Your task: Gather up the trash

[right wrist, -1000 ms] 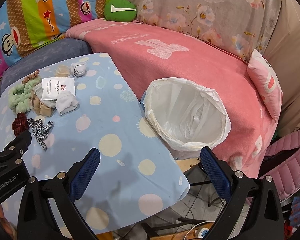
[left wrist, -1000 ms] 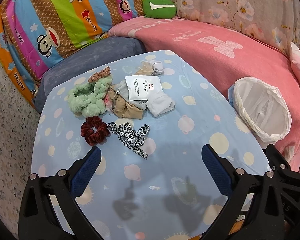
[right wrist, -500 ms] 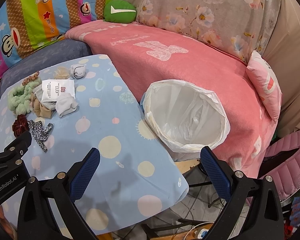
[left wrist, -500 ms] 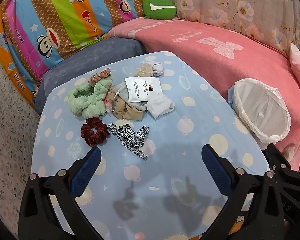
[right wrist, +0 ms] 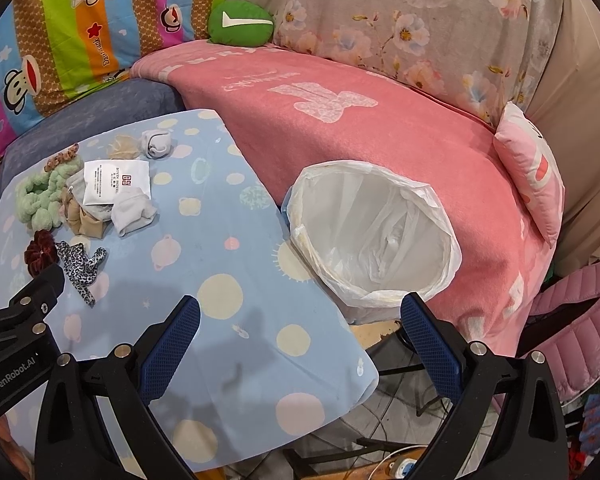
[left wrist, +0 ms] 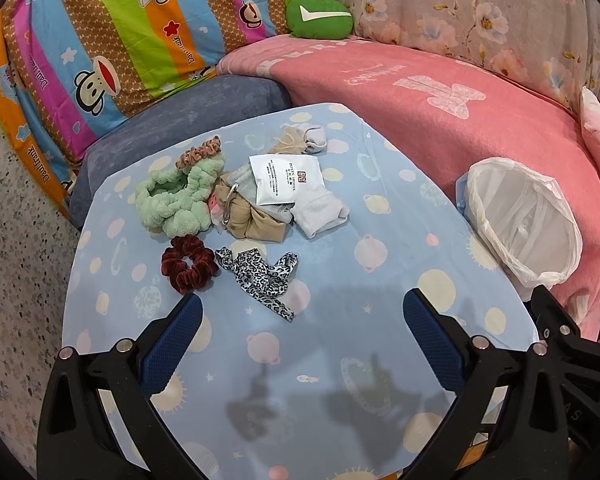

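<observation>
Both our left gripper [left wrist: 300, 316] and right gripper [right wrist: 298, 318] hung with jaws apart; we judged the white packet [left wrist: 286, 178] best pinched by its far edge, then carried right to the lined bin [right wrist: 380, 236].

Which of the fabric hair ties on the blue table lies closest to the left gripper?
The dark red velvet scrunchie, just ahead of the open left gripper. The leopard-print tie lies beside it, slightly farther; the green fluffy one sits behind.

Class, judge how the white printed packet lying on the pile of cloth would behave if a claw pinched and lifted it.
The packet looks flat and thin, so probably light and bendy. Its smooth surface may slip. It rests on soft cloth, so pushing would likely slide it.
</observation>
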{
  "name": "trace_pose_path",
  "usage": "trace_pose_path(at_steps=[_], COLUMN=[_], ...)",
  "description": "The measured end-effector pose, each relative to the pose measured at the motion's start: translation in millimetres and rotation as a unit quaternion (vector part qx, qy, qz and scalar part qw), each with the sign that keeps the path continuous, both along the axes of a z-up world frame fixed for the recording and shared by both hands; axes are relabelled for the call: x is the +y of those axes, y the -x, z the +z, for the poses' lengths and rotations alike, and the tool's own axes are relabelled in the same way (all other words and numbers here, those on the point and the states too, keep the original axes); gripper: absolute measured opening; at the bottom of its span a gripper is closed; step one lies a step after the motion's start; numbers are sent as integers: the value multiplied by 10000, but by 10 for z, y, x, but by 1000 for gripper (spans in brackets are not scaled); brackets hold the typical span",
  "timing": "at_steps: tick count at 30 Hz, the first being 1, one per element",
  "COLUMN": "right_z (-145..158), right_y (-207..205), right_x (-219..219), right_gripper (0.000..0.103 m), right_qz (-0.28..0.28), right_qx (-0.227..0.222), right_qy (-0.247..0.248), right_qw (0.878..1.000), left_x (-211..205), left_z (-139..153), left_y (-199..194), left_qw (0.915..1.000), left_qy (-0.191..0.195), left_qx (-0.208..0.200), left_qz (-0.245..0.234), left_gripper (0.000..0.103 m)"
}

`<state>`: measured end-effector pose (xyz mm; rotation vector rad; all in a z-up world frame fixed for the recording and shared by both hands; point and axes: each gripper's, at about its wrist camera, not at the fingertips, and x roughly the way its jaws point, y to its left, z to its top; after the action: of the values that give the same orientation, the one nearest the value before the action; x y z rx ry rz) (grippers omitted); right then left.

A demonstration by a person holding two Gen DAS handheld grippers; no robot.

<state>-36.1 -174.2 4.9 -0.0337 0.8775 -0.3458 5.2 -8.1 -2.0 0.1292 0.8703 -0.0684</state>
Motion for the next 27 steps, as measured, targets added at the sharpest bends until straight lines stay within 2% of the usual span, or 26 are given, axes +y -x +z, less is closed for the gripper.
trace_pose_path(at_steps=[17,27], right_z=[54,94], right_y=[-31,-90], right_x=[-20,104], right_gripper=[96,96], right_qz=[-130,-102], right_qx=[-171,-290], right_qy=[-14,7], right_qw=[9998,9995], left_x=[10,168], left_z=[23,12], left_y=[-65,-167], left_qw=[9999,9996], left_qy=[70,207], left_qx=[-3,-84], left_qz=[-100,-159], left_gripper=[96,96])
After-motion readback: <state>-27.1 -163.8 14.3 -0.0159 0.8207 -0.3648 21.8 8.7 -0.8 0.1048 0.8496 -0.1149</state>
